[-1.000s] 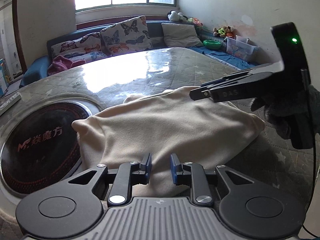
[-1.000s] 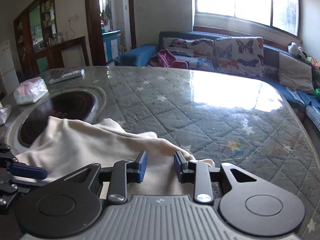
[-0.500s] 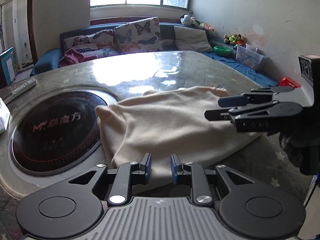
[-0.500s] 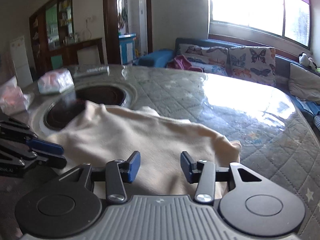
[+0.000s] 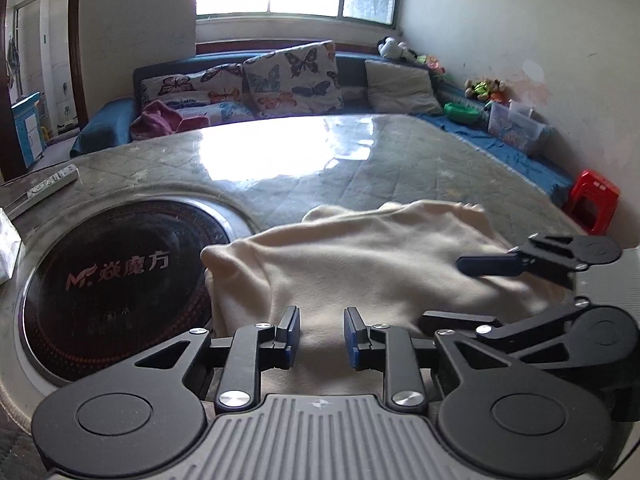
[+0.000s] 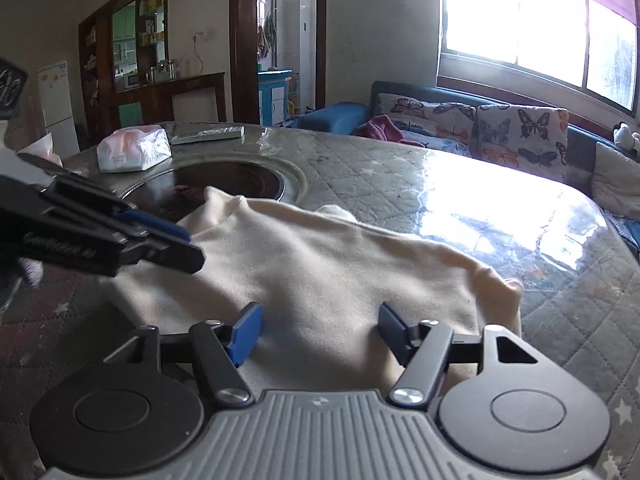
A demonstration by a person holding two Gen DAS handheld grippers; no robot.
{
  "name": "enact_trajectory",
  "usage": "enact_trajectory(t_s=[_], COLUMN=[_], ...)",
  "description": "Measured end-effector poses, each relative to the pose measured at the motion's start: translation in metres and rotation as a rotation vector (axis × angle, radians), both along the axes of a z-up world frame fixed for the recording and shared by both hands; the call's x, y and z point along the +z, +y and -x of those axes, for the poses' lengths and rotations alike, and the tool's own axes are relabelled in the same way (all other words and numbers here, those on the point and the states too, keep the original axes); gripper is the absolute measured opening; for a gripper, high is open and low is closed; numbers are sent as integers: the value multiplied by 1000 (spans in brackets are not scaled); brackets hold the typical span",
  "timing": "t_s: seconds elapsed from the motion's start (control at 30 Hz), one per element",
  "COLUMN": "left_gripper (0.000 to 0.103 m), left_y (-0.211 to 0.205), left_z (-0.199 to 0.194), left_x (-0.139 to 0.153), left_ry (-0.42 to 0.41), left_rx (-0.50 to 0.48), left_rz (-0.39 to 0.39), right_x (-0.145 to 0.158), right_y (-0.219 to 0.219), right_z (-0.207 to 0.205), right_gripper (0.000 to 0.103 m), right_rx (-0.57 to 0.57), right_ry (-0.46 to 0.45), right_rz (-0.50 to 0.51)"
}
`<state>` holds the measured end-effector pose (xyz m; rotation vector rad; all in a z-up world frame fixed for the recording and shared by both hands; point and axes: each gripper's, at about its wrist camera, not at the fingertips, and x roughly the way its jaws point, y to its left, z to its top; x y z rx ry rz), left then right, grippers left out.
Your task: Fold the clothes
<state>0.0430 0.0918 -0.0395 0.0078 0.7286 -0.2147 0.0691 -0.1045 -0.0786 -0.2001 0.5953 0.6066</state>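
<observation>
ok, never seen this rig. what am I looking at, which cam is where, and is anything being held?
No robot arm here: a person holds a two-finger gripper in each hand, and each gripper has a fisheye camera looking forward along its fingers. The black parts with blue pads at the bottom of each picture are that camera's own gripper.

The left view shows the left gripper with the right one coming in from the side. The right view shows the right gripper, with the left one at the edge.

On the quilted table lies a cream garment, partly over a round dark cooktop. Further back are a tissue pack and a remote.

Nothing is held. Both sets of jaws are opening over the garment, the right wider.
</observation>
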Motion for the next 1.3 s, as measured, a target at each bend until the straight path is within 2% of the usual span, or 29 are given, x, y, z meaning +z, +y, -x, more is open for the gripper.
enact_trajectory(t_s=[0.07,0.1,0.13,0.2,0.37,0.7,0.93,1.03,1.23,1.3], left_gripper=[29,31,32,33,40,54,64,72,77,86], left_y=[1,2,4,6,6,6,11,12,21,23], left_z=[1,2,4,7,8,10,-10,-22,-41,-42], left_x=[-5,-7,-7,-8,-8,2,11,11,-7,-10], left_ry=[7,5,3,-1,-5,-32,-40,-38,33,44], left_rx=[0,0,0,0,-7,-5,47,62,142,175], left_rz=[0,-1,1,4,13,30,75,84,37,18], right_x=[-1,-2,-2,-3,-5,-8,-8,-8,-9,-9], right_y=[1,2,2,3,6,9,9,10,9,9], right_z=[2,2,3,3,1,0,0,0,0,-1], right_gripper=[73,84,90,91,103,103,103,103,103,103], right_rx=[10,16,22,28,43,33,33,33,33,33], right_ry=[-11,-10,-8,-5,11,15,19,17,19,19], right_rz=[6,8,10,14,26,57,58,62,58,57])
